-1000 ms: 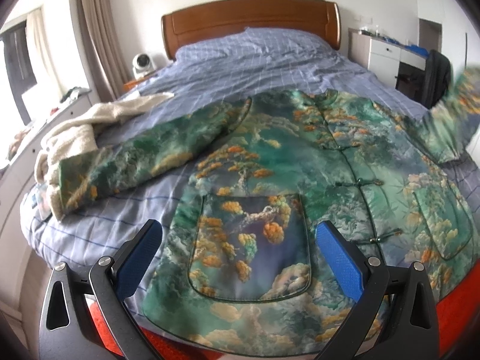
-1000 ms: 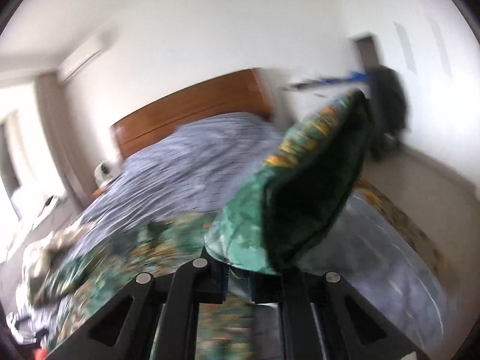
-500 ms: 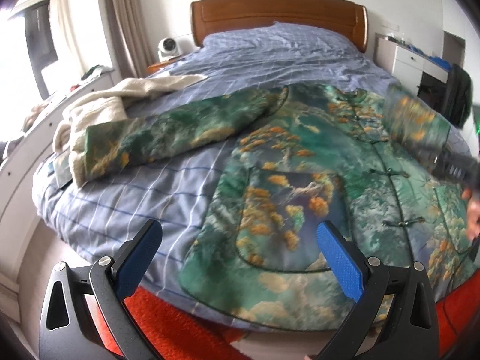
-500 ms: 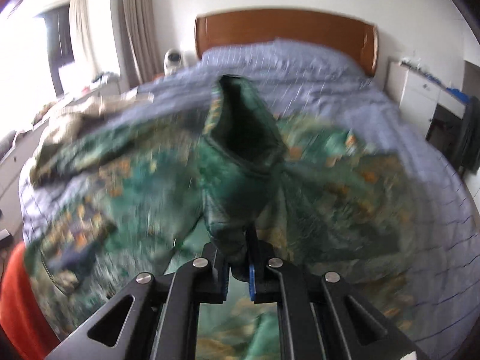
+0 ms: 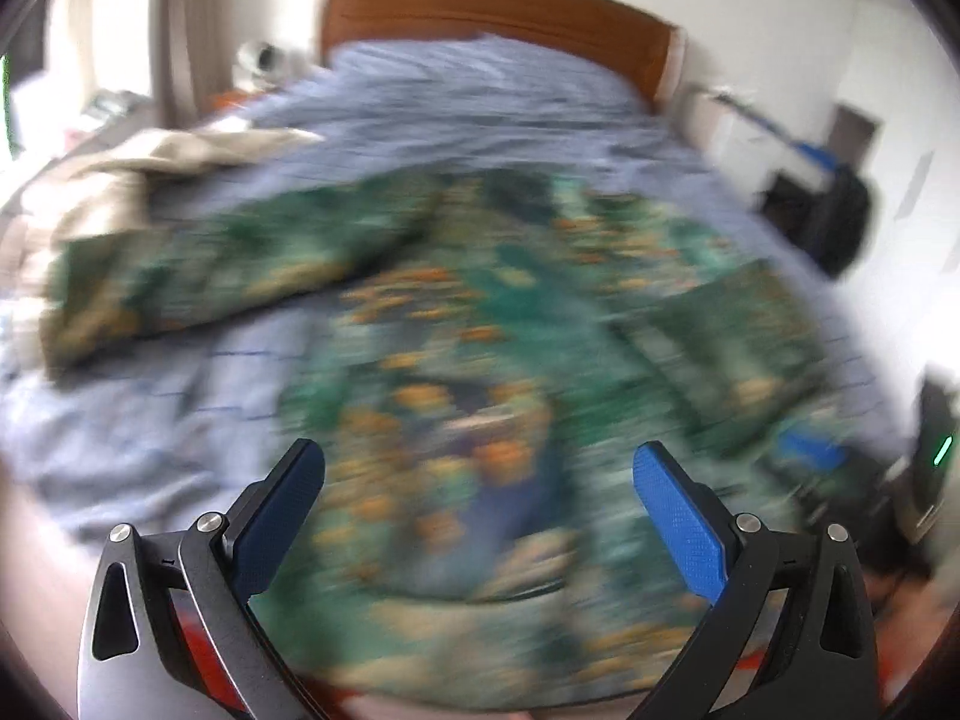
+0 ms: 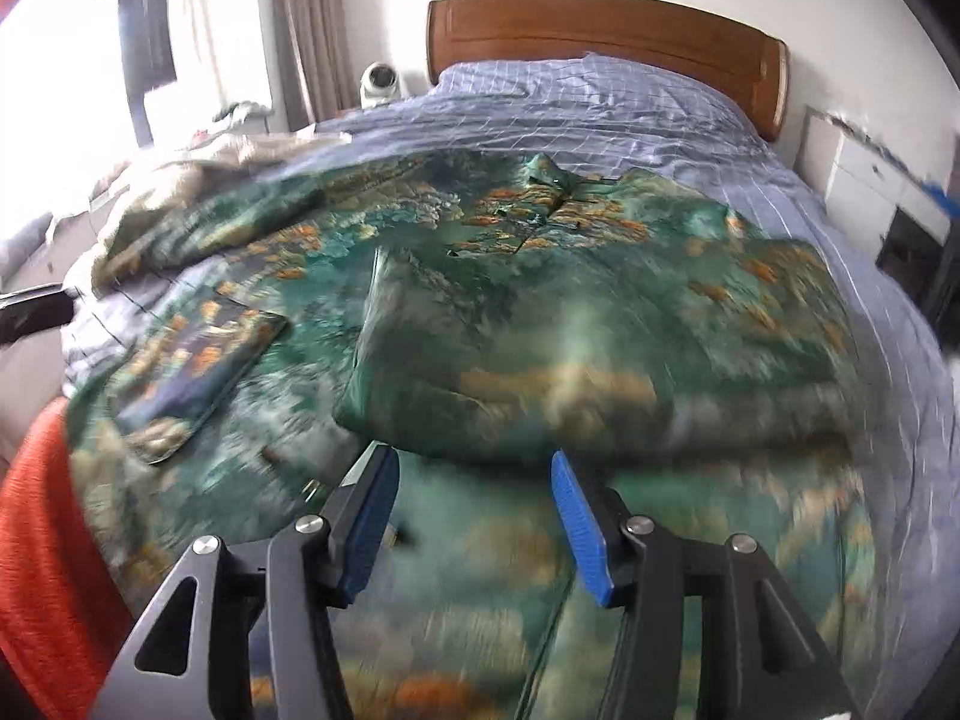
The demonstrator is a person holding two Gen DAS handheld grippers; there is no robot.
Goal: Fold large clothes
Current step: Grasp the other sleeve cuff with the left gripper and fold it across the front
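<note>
Left tongs (image 5: 479,489) are hanging wide open and empty above the jacket (image 5: 456,372), which is lying spread across the bed (image 5: 480,108), its outstretched sleeve (image 5: 198,264) running away left, nearer this hand. Right tongs (image 6: 474,501) are opening, nothing between the pads, with the folded sleeve (image 6: 540,354) lying just ahead on the jacket; a wooden headboard (image 6: 600,24) is closing off the room.

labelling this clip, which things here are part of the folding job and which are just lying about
Job:
- jacket, its sleeve folded across the front
- right gripper, jaws opening, nothing between them
- left gripper, open and empty

Lying about:
- beige blanket
- bed
- headboard
- camera
- white cabinet
</note>
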